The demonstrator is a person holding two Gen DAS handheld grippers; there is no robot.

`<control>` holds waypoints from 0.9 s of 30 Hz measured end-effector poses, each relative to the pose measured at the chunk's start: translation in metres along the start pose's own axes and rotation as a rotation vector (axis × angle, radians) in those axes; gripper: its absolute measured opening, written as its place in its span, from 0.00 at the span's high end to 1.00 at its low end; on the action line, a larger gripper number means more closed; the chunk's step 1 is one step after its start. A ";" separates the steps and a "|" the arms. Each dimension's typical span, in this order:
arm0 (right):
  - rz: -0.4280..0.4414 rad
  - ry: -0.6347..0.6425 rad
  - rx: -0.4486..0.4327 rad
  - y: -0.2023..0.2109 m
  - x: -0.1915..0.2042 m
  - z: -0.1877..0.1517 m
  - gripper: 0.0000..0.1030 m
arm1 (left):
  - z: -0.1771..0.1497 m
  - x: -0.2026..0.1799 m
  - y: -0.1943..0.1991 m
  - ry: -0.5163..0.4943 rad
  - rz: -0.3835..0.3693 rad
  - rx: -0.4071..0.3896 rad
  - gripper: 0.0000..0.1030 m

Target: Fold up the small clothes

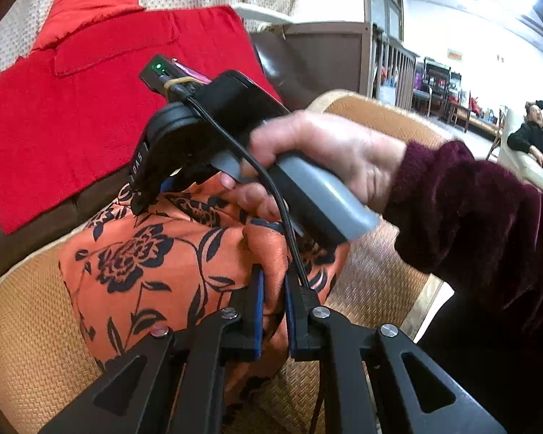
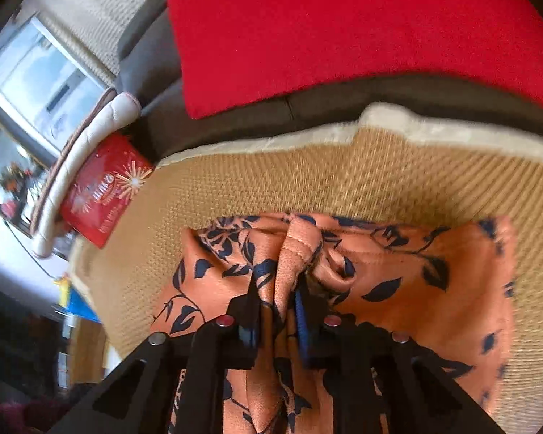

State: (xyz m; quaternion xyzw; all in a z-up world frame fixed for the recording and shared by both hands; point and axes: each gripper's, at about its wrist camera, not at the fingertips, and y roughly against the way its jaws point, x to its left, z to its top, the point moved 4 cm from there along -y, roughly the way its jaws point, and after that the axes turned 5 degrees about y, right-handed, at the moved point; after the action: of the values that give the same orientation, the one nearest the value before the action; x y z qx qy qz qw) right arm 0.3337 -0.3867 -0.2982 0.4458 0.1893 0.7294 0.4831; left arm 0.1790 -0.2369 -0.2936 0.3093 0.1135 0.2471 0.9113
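An orange garment with a dark floral print (image 1: 152, 264) lies bunched on a woven tan mat (image 1: 25, 329). My left gripper (image 1: 274, 282) is shut on a fold of this orange garment near its right end. The right gripper's body (image 1: 206, 123), held by a hand, presses its tips into the cloth further back; its fingertips are hidden there. In the right wrist view my right gripper (image 2: 276, 289) is shut on a bunched fold of the orange garment (image 2: 416, 282), which spreads to the right over the mat (image 2: 307, 177).
A red knitted garment (image 1: 90, 108) lies spread on a brown sofa (image 1: 29, 224) behind the mat. It also shows in the right wrist view (image 2: 325, 29). A red packet (image 2: 105, 191) and a cream cushion edge (image 2: 90, 137) sit at the left. A seated person (image 1: 535, 137) is far right.
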 end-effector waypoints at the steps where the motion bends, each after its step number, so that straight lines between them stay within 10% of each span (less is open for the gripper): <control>1: -0.021 0.026 -0.032 0.011 0.005 0.002 0.85 | 0.007 -0.003 0.004 -0.001 -0.007 -0.023 0.90; 10: -0.087 -0.062 -0.224 0.092 -0.039 0.008 0.86 | 0.047 -0.032 -0.018 -0.008 -0.060 -0.087 0.90; 19: -0.157 -0.332 -0.163 0.065 -0.149 -0.030 0.86 | 0.028 -0.044 -0.110 0.048 -0.074 0.128 0.90; 27: -0.105 -0.391 -0.220 0.092 -0.144 -0.037 0.82 | 0.038 -0.035 -0.072 0.028 -0.134 0.089 0.90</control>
State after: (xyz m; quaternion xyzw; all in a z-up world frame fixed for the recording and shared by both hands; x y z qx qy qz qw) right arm 0.2731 -0.5487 -0.3205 0.5128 0.0345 0.6194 0.5935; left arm 0.1906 -0.3243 -0.3066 0.3379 0.1574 0.1847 0.9094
